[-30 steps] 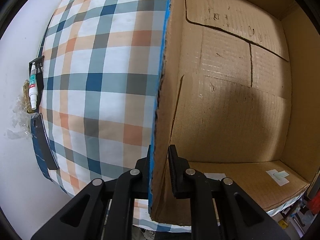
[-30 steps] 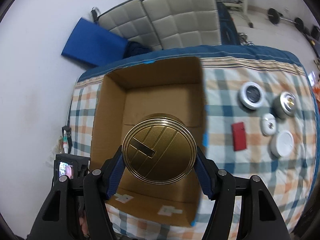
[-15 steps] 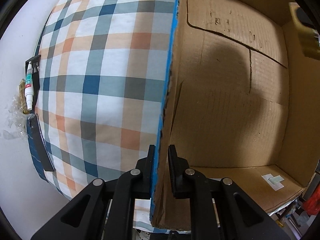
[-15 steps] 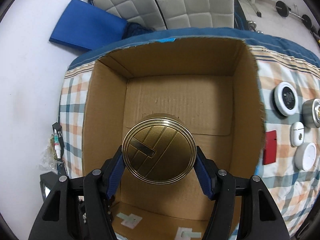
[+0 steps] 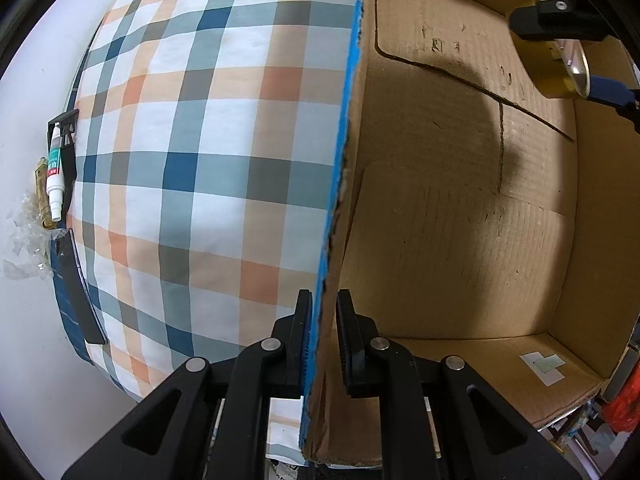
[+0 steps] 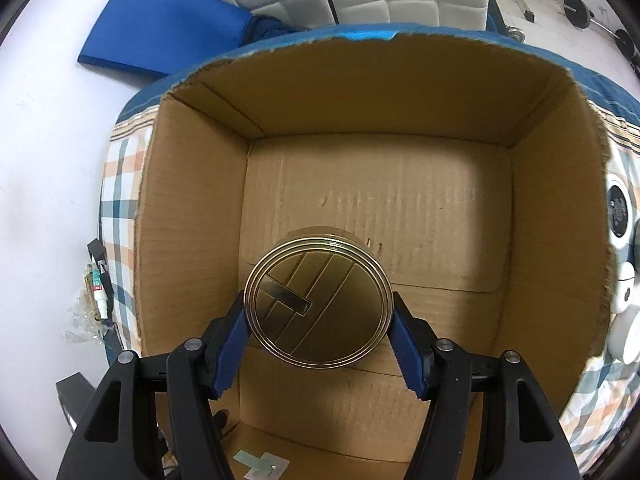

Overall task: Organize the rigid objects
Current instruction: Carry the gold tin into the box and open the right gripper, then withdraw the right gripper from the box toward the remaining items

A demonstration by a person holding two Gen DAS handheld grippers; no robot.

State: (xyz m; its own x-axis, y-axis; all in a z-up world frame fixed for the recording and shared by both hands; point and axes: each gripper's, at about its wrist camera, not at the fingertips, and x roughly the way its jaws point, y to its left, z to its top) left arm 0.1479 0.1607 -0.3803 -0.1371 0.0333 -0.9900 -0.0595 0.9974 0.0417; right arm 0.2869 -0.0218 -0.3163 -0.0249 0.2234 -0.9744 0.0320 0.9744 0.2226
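Note:
A round gold tin (image 6: 318,300) with a slot in its lid hangs inside the open cardboard box (image 6: 192,240), above the box floor. My right gripper (image 6: 320,316) is shut on the tin, blue pads pressed against its two sides. In the left wrist view the tin (image 5: 556,68) and the right gripper's fingers (image 5: 560,20) show at the top right, over the box interior. My left gripper (image 5: 324,340) is shut on the box's left wall (image 5: 340,184), which has a blue taped edge; one finger is outside, one inside.
The box stands on a plaid-covered surface (image 5: 208,152). Round white and silver containers (image 6: 620,216) lie on the cloth right of the box. A small white tube (image 5: 54,176) lies at the cloth's left edge. A blue mat (image 6: 160,36) and padded cushions lie beyond.
My right gripper has carried the gold tin down into the box, which now fills its view. The tin has come into the left wrist view. The left gripper kept its hold on the wall.

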